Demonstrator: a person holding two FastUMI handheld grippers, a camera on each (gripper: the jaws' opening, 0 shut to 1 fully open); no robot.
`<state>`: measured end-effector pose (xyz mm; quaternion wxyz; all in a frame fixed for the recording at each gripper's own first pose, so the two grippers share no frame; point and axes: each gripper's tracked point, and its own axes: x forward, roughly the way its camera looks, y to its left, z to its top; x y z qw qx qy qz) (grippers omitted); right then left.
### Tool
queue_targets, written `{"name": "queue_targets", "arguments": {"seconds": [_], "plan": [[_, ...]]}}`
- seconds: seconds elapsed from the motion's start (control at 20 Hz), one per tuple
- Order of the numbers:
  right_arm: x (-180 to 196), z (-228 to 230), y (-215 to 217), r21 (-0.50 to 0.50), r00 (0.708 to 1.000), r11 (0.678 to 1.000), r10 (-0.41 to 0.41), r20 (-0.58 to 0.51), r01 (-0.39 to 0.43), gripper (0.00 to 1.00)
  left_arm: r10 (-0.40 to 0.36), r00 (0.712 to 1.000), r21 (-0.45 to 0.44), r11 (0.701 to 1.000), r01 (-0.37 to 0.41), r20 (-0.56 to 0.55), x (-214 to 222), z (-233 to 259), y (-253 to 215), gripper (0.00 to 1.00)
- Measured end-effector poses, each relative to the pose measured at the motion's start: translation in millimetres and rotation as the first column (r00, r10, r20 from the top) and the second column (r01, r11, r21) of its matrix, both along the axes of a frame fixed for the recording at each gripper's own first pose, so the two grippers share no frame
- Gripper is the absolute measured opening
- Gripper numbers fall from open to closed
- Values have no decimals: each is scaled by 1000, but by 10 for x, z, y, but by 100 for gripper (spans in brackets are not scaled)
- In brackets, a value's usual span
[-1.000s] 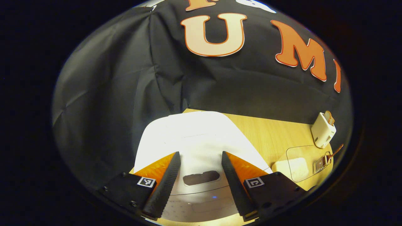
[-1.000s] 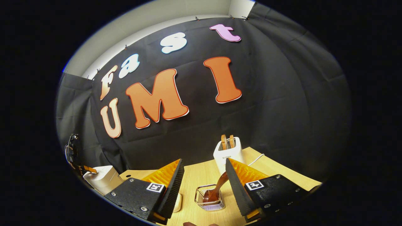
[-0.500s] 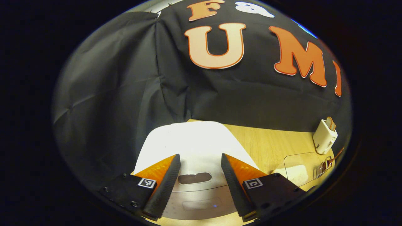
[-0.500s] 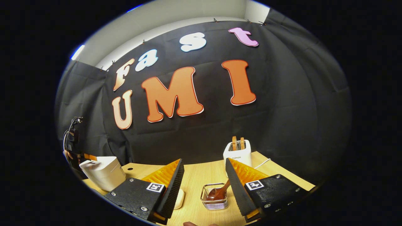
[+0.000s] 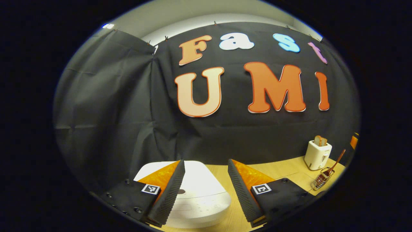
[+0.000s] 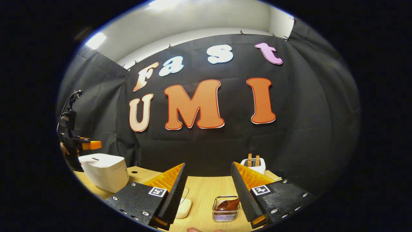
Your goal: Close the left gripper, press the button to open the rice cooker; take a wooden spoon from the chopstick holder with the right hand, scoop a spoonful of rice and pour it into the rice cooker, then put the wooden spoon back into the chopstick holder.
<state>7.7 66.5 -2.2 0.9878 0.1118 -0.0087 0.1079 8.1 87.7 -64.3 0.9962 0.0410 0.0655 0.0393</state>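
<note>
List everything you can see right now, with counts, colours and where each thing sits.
Rice cooker: 1, white, lid shut, left end of the table.
Table: 1, light wood, under everything.
Holder: 1, wire, near the table's front, right of centre.
Spoon: 1, brown wood, in the holder.
Toaster: 1, white, two slices in its slots, at the back by the wall.
White object: 1, low, left of the holder; what it is cannot be told.
Left gripper: 1, open, above the rice cooker's near edge.
Right gripper: 1, open, empty, in front of the holder.
Hand: 1, behind the rice cooker, holding the left gripper.
</note>
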Motion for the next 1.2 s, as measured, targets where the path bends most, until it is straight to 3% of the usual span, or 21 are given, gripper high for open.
{"name": "queue_targets", "arguments": {"seconds": [0.05, 0.2, 0.35, 0.45, 0.55, 0.6, 0.75, 0.8, 0.85, 1.05, 1.1, 1.2], "plan": [[-1, -18, 31, -7, 1000, 1000, 3, 3, -3, 81, -23, 999, 5, 1000, 22, 38, -82, 73, -120, 88], [-14, -82, 178, 11, 999, 999, 34, -8, -34, 82, -78, 989, -4, 997, 79, 122, -256, 182, -332, 90], [-8, -210, 355, 49, 996, 996, 80, -49, -78, 82, -143, 984, -12, 989, 145, 111, -362, -4, -715, 90], [-17, -255, 390, 41, 995, 996, 81, -52, -79, 82, -117, 977, -34, 992, 124, 177, -431, -60, -760, 92], [-41, -262, 384, 17, 996, 997, 73, -47, -72, 83, -122, 979, -59, 989, 133, 165, -472, -229, -830, 90], [-58, -266, 366, 8, 997, 998, 64, -43, -64, 83, -141, 979, -52, 987, 150, 149, -458, -362, -889, 94], [-122, -289, 386, -2, 997, 998, 63, -33, -63, 82, -141, 983, 11, 990, 140, 121, -464, -477, -861, 90], [-143, -304, 387, -4, 998, 998, 59, -29, -59, 83, -143, 982, 16, 990, 142, 123, -477, -475, -888, 95], [-149, -333, 382, -3, 998, 999, 54, -29, -54, 82, -152, 981, 8, 988, 152, 122, -466, -489, -920, 90], [-204, -422, 346, -15, 999, 999, 37, -37, -37, 83, -172, 978, -23, 984, 176, 117, -479, -563, -1004, 90], [-215, -428, 326, -19, 999, 999, 30, -34, -30, 82, -171, 979, -24, 984, 175, 116, -471, -572, -1003, 95], [-230, -449, 318, -21, 999, 1000, 21, -29, -22, 82, -169, 978, -23, 985, 173, 119, -473, -564, -1015, 90]]}}
